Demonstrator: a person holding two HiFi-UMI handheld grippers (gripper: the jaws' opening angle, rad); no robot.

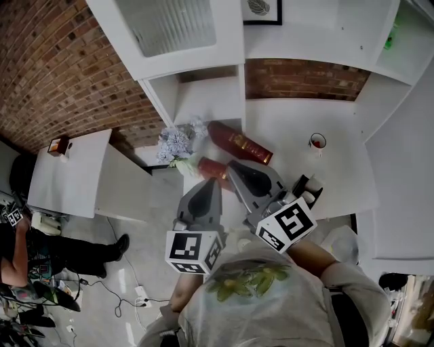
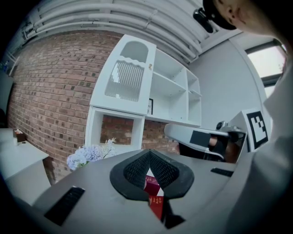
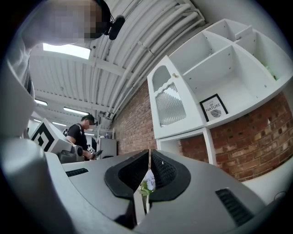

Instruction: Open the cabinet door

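Seen steeply from above my head, I hold a grey gripper in each hand, each carrying a cube with black-and-white square markers. My left gripper (image 1: 215,181) has its fingers (image 2: 136,172) closed tip to tip with nothing between them. The strip of red in the gap below the tips belongs to a box lying beyond. My right gripper (image 1: 231,165) also has its fingers pressed together and empty. Both point toward a tall white shelving unit (image 1: 319,41) against a red brick wall (image 1: 61,68).

The white cabinet door with an arched, ribbed glass panel (image 2: 129,75) fronts the unit's upper left compartment, above an open niche. It appears shut, flush with the unit's front, with a small knob (image 2: 149,67) at its right edge. Both grippers are well apart from it.

The unit's white table (image 1: 339,169) carries:
- a bunch of pale lilac flowers (image 1: 178,144) at its left edge
- a long dark red box with gold trim (image 1: 241,144), lying at a slant near the middle
- a smaller red item (image 1: 211,167) just beside my fingers
- a small glass with something red in it (image 1: 317,141) toward the right edge

A framed black-and-white print (image 1: 261,10) stands on a shelf above. Left of the unit, a separate low white table (image 1: 71,179) holds a small brown box (image 1: 57,145) at its far left corner. Cables trail over the grey floor (image 1: 142,257), and another person (image 1: 20,251) stands at the lower left. White pipes (image 3: 151,36) run along the ceiling.
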